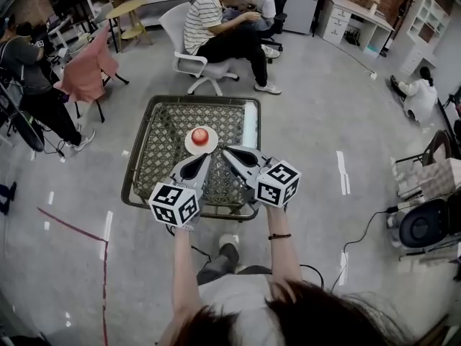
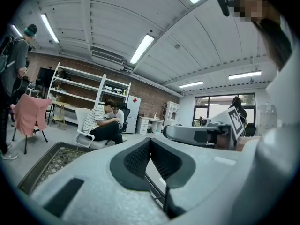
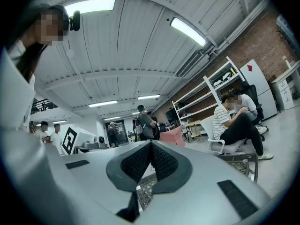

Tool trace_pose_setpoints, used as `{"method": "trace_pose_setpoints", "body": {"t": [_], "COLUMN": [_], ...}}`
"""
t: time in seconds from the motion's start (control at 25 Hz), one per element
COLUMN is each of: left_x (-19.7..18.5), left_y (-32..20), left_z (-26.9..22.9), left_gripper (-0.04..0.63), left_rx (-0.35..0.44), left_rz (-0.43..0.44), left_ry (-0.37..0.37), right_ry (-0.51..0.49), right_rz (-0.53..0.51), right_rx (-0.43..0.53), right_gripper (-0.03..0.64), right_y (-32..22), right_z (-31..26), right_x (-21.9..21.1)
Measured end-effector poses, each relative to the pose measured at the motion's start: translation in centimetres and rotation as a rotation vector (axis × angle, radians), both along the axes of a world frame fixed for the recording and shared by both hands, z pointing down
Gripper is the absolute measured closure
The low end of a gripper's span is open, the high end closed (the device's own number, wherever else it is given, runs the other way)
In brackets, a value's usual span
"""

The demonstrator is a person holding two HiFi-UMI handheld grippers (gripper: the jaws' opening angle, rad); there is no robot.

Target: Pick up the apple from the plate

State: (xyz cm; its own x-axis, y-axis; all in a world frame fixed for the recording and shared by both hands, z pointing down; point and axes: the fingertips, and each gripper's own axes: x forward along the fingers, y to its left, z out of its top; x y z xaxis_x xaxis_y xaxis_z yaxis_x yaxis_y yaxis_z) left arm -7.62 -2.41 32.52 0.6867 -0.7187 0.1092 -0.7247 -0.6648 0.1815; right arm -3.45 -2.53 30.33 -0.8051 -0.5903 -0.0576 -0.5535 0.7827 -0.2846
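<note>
A red apple (image 1: pixel 200 136) sits on a small white plate (image 1: pixel 190 147) in the middle of a low table with a woven mesh top (image 1: pixel 160 144). My left gripper (image 1: pixel 206 157) hovers just short of the plate's near edge, jaws shut and empty. Beside it, my right gripper (image 1: pixel 226 151) hangs at the plate's near right, its jaws also shut on nothing. In the left gripper view the left gripper (image 2: pixel 150 139) has its pads meeting, with the right gripper's body (image 2: pixel 197 134) beyond. The right gripper view shows the right gripper (image 3: pixel 151 143) with its pads together too. Neither gripper view shows the apple.
Two seated people (image 1: pixel 220 31) on office chairs are just beyond the table. A chair draped in pink cloth (image 1: pixel 86 72) and a standing person (image 1: pixel 29 85) are at the left. Another person sits on the floor (image 1: pixel 418 92) at the far right. A cable (image 1: pixel 360 236) runs across the floor at the right.
</note>
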Motion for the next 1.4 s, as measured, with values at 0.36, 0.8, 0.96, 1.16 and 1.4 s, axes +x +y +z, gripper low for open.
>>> {"method": "trace_pose_setpoints", "body": {"t": [0.36, 0.8, 0.96, 1.16, 1.4], "left_x": [1.0, 0.1, -0.4, -1.1, -1.7], "left_y": [-4.0, -6.4, -6.6, -7.3, -8.9], "left_z": [-0.2, -0.9, 0.2, 0.5, 0.4], "left_gripper": [0.584, 0.584, 0.584, 0.584, 0.584], "left_rx": [0.006, 0.025, 0.006, -0.007, -0.016], "left_rz": [0.077, 0.087, 0.080, 0.050, 0.010], "left_ry": [0.005, 0.001, -0.002, 0.003, 0.012], "right_ry": [0.003, -0.003, -0.006, -0.003, -0.005], "right_rz": [0.059, 0.071, 0.061, 0.041, 0.004], "right_rx": [-0.007, -0.005, -0.016, -0.022, -0.027], "right_gripper": [0.607, 0.607, 0.607, 0.607, 0.607], "right_y": [-3.6, -5.7, -6.0, -7.3, -9.0], "right_z": [0.1, -0.1, 0.5, 0.4, 0.1], "right_x": [0.5, -0.2, -0.7, -0.9, -1.3]}}
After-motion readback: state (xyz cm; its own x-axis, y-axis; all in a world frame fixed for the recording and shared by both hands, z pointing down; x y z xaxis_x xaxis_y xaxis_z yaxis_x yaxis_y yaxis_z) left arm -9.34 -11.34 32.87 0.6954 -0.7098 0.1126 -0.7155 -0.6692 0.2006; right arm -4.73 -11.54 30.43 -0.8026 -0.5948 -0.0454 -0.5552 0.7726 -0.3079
